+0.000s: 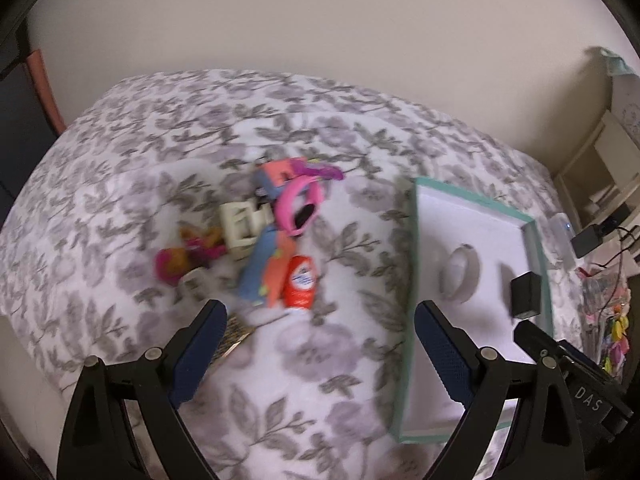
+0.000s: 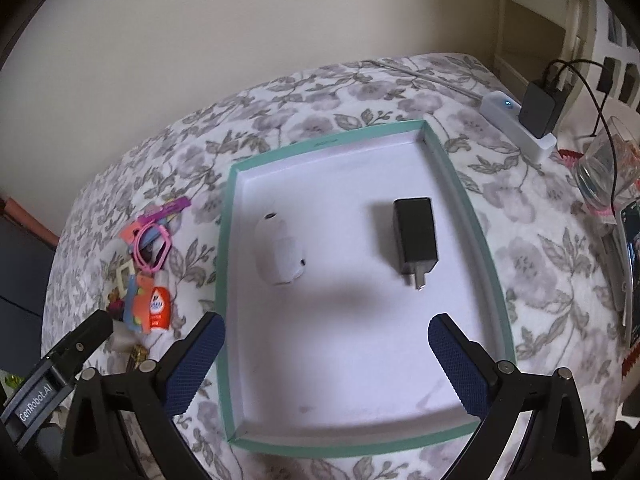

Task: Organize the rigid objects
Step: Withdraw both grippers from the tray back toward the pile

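A teal-rimmed white tray (image 2: 224, 240) lies on the floral bedspread; it also shows in the left wrist view (image 1: 412, 248). In it lie a white rounded case (image 2: 278, 252) (image 1: 460, 276) and a black plug charger (image 2: 414, 236) (image 1: 526, 292). Left of the tray is a pile: an orange-red small bottle (image 1: 300, 282) (image 2: 159, 306), a pink band (image 1: 300, 208) (image 2: 154, 246), a blue-and-orange toy (image 1: 266, 268), a cream frame piece (image 1: 240, 226) and a pink-orange toy (image 1: 188, 260). My left gripper (image 1: 320, 344) is open over the bedspread, just before the pile. My right gripper (image 2: 326, 354) is open above the tray's near half, empty.
A white power strip (image 2: 520, 128) with a black adapter (image 2: 540, 106) and cable lies at the bed's far right edge. A clear glass (image 2: 604, 168) stands beside it. A wall runs behind the bed. A gold-patterned item (image 1: 234, 336) lies by my left finger.
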Demonstrator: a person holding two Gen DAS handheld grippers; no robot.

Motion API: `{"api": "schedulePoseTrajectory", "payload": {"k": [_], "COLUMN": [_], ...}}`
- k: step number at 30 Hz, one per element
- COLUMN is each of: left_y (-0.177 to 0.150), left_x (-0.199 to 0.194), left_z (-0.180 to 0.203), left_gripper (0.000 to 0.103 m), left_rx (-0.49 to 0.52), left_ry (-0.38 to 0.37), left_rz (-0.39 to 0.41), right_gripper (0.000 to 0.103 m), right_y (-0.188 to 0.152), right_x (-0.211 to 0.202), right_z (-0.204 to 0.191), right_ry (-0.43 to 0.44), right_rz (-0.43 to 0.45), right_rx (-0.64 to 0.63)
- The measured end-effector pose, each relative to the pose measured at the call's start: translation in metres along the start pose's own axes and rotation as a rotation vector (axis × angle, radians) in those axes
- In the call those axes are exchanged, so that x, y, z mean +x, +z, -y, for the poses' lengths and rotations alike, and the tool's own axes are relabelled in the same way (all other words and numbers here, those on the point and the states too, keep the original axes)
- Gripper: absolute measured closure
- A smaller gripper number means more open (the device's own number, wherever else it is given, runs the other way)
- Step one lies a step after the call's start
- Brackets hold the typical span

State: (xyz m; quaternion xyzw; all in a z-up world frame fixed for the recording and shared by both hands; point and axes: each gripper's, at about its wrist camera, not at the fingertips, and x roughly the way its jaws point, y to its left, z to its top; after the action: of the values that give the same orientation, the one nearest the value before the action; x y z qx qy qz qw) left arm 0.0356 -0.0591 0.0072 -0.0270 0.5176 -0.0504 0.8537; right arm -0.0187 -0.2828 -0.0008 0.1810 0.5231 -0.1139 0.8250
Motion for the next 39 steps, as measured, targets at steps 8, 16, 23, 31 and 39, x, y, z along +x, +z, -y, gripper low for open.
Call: {"api": "schedulePoseTrajectory", "payload": {"k": [8, 16, 23, 31, 39], "left_y": [-0.003, -0.006, -0.009, -0.009, -0.01], "left_x": [0.006, 0.022, 0.028, 0.029, 0.034], "left_z": [-0.043, -0.094, -0.135, -0.166, -0.181], "left_gripper": [0.008, 0.008, 0.008, 0.008, 0.008], "left_rx": [-0.08, -0.221, -0.349, -0.428, -0.458], "left_ry": [0.134, 0.17, 0.159, 0.167, 0.195], "left_rz": [-0.058, -0.155, -0.197, -0.201, -0.221], "right_gripper": [0.0, 0.0, 0.0, 0.0, 0.0], "right_y": [-0.015, -0.035, -0.048, -0.061, -0.065], "right_x": [0.014, 0.034, 0.05, 0.068, 0.072], "right_z": [-0.04, -0.088, -0.122, -0.161, -0.189], "right_ry": [-0.034, -0.037, -0.004, -0.002, 0.052], "right_rz": [-0.04, -0.079, -0.111, -0.133, -0.105], "right_rx": [-0.13, -0.28, -0.346, -0.398, -0.398]}}
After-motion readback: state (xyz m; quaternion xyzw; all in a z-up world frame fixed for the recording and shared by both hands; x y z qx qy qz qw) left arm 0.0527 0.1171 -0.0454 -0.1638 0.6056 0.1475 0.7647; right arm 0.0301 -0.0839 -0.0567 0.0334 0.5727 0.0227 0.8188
